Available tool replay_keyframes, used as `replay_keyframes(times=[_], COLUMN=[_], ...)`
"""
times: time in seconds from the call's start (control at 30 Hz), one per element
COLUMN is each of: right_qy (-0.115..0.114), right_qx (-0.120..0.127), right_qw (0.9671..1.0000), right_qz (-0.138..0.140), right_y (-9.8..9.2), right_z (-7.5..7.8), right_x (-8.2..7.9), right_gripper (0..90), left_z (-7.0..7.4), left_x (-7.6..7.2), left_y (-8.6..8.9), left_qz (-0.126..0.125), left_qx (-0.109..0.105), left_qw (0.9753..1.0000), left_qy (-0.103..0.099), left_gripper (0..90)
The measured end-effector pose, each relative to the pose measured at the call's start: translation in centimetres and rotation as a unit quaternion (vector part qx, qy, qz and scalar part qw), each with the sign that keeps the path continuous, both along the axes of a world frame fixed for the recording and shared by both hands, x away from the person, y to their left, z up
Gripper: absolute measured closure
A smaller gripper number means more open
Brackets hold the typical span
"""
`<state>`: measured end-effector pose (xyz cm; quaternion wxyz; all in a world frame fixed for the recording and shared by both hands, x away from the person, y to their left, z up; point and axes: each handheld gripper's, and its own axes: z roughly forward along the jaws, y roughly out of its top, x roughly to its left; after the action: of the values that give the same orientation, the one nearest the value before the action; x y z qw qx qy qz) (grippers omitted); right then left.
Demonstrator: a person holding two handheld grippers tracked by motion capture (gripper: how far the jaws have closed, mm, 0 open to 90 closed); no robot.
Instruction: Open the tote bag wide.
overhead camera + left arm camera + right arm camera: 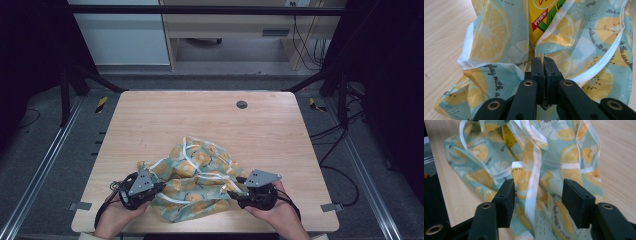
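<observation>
Jaws of the left gripper (543, 65) are pinched on the near edge of the lemon-print cloth bag (197, 177), while the right gripper (537, 200) stands wide, the bag's white strap (534, 182) running lengthwise between them. Bag lies crumpled between both hands; a yellow drink carton (544, 15) shows deeper inside its mouth.

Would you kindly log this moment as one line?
left hand-held gripper: shut on lemon-print teal cloth bag | right hand-held gripper: open around bag
</observation>
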<state>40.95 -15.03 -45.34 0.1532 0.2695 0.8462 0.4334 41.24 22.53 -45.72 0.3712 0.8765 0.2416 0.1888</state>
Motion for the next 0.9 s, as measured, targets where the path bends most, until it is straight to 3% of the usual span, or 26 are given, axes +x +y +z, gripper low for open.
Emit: replay_keyframes(times=[0.1, 0.17, 0.3, 0.47, 0.63, 0.73, 0.83, 0.9], right_qy=[-0.007, -0.012, -0.007, 0.02, 0.032, 0.04, 0.049, 0.05], right_qx=[0.01, 0.007, -0.002, -0.017, -0.048, -0.07, -0.083, -0.089], right_qw=[0.9999, 0.9999, 0.9995, 0.9986, 0.997, 0.9955, 0.9943, 0.994], right_qz=[0.002, 0.011, 0.03, 0.046, 0.051, 0.05, 0.045, 0.041], right_y=[0.2, 0.2, -0.1, -1.0, -1.2, -0.9, -0.7, -0.5], right_z=[0.3, 0.4, 0.5, -0.2, -1.3, -1.9, -2.5, -2.7], right_x=[0.1, -0.2, -0.9, -0.8, -0.4, -0.1, 0.1, 0.1], right_gripper=[49.8, 63.2, 77.3, 82.9, 87.3, 87.7, 87.4, 82.3], left_z=[0.1, 0.3, 0.5, 0.4, -0.6, -1.0, -1.4, -1.4], left_x=[0.0, 0.0, -0.1, -0.1, -0.1, 0.0, 0.2, 0.3], left_y=[0.2, 0.3, 0.6, 0.6, -0.1, -0.4, -0.5, -0.4], left_qz=[0.002, 0.005, 0.006, -0.005, -0.023, -0.019, -0.013, -0.009], left_qx=[-0.003, -0.006, -0.014, -0.006, 0.04, 0.064, 0.062, 0.064], left_qw=[1.0, 1.0, 0.9999, 0.9999, 0.9984, 0.9969, 0.9965, 0.9964], left_qy=[-0.004, -0.006, -0.004, 0.01, 0.033, 0.041, 0.055, 0.056], left_gripper=[88.1, 88.0, 88.8, 90.0, 90.0, 90.0, 90.0, 90.0])
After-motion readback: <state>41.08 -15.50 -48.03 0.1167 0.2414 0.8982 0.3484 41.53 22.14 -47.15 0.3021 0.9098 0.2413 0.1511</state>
